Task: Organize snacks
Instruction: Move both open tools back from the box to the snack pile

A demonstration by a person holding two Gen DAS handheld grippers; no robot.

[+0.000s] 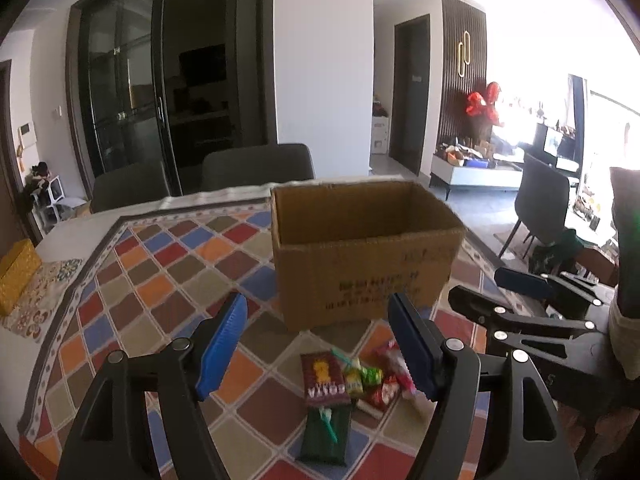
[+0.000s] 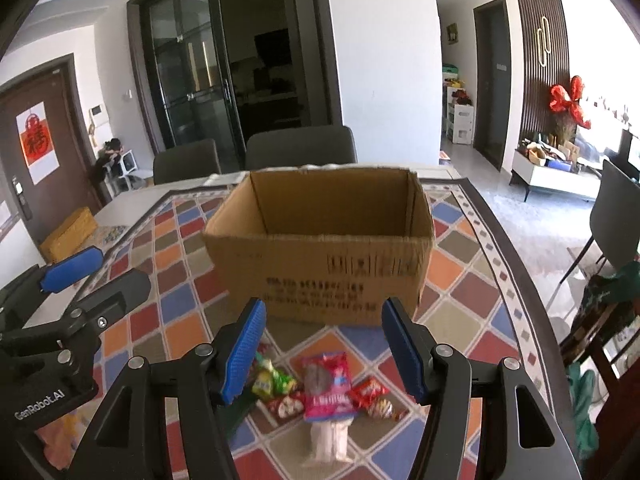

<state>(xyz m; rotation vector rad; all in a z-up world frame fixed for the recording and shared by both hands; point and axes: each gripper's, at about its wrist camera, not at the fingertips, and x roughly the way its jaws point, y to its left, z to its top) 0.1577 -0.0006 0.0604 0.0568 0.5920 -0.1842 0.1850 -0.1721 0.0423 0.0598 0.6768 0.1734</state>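
Note:
An open, empty-looking cardboard box (image 1: 360, 256) (image 2: 320, 256) stands on the patterned tablecloth (image 1: 160, 272). In front of it lies a small pile of snacks: a maroon packet (image 1: 323, 380), a dark green packet (image 1: 326, 434), small green candies (image 1: 360, 378) (image 2: 274, 380), red packets (image 1: 384, 394) (image 2: 369, 392), a pink packet (image 2: 329, 386) and a beige packet (image 2: 330, 438). My left gripper (image 1: 316, 346) (image 2: 96, 276) hovers open above the pile's left part, holding nothing. My right gripper (image 2: 324, 354) (image 1: 500, 292) hovers open over the pink packet, also holding nothing.
A yellow box (image 1: 16, 276) (image 2: 68, 236) sits at the table's left edge. Two grey chairs (image 1: 256, 166) (image 2: 300, 148) stand behind the table, and another chair (image 1: 544, 208) on the right. The table's right edge (image 2: 520, 264) drops to the floor.

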